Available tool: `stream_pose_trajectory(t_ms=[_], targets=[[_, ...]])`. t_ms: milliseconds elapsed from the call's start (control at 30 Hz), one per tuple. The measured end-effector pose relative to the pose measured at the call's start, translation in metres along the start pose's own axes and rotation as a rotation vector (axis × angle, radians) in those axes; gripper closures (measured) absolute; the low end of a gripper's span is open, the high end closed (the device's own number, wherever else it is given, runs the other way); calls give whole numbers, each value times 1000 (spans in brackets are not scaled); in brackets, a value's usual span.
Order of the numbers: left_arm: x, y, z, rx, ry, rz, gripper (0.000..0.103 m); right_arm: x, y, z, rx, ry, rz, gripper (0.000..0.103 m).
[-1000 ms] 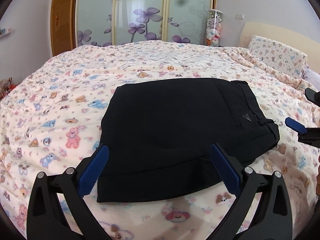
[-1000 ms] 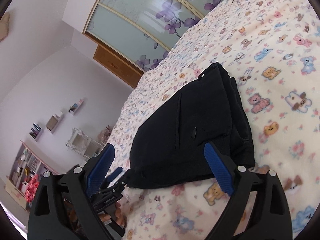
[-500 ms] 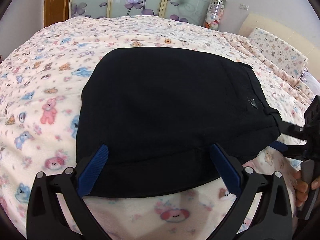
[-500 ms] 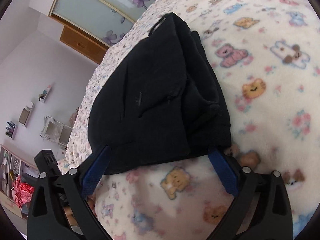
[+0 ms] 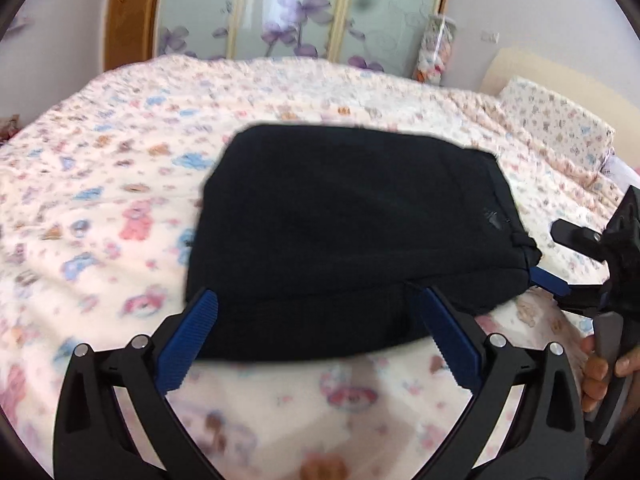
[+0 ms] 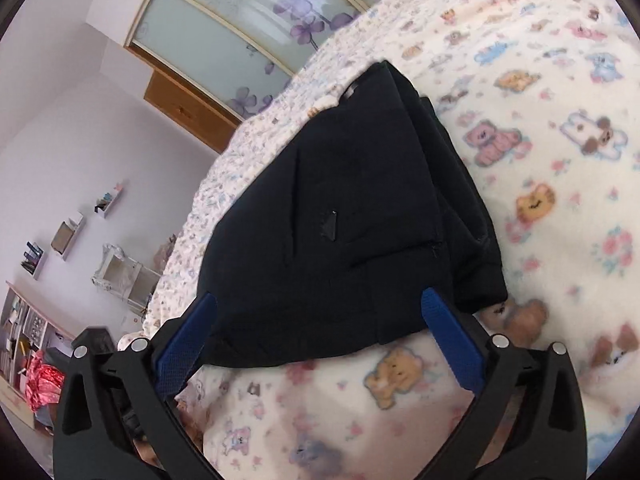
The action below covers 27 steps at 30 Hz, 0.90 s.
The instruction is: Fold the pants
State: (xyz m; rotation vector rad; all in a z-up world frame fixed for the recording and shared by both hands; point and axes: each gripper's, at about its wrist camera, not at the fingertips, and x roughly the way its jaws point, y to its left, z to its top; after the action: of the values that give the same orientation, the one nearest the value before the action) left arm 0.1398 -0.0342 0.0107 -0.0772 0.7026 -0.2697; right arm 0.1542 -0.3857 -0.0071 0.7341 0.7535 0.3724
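A: So where do we have the pants (image 5: 352, 236) right now?

B: Folded into a thick black bundle, lying flat on the bed cover (image 5: 100, 184) with the cartoon bears, pillow (image 5: 556, 120) off to the far right.

A: And our grippers?

B: Our left gripper (image 5: 318, 328) is spread wide at the near edge of the bundle, pinching nothing. Our right gripper (image 6: 320, 326) has just been opening and now stands wide too, fingers at the bundle's edge, gripping nothing.
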Motion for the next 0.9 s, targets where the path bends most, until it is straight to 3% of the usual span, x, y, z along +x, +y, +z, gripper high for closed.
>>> stream_pose_trajectory(t_ms=[233, 333, 533, 667, 900], targets=[[-67, -5, -21, -12, -100, 22, 2, -55, 29, -28, -95, -75, 5, 1], [-87, -10, -38, -10, -127, 49, 2, -68, 47, -49, -189, -101, -56, 1], [-108, -24, -61, 70, -212, 63, 2, -74, 77, -92, -416, -195, -271, 1], [-101, -31, -65, 143, -201, 109, 2, -66, 86, -99, -481, -221, -344, 1], [-86, -23, -67, 82, -138, 134, 2, -67, 88, -108, -483, -288, -423, 1]])
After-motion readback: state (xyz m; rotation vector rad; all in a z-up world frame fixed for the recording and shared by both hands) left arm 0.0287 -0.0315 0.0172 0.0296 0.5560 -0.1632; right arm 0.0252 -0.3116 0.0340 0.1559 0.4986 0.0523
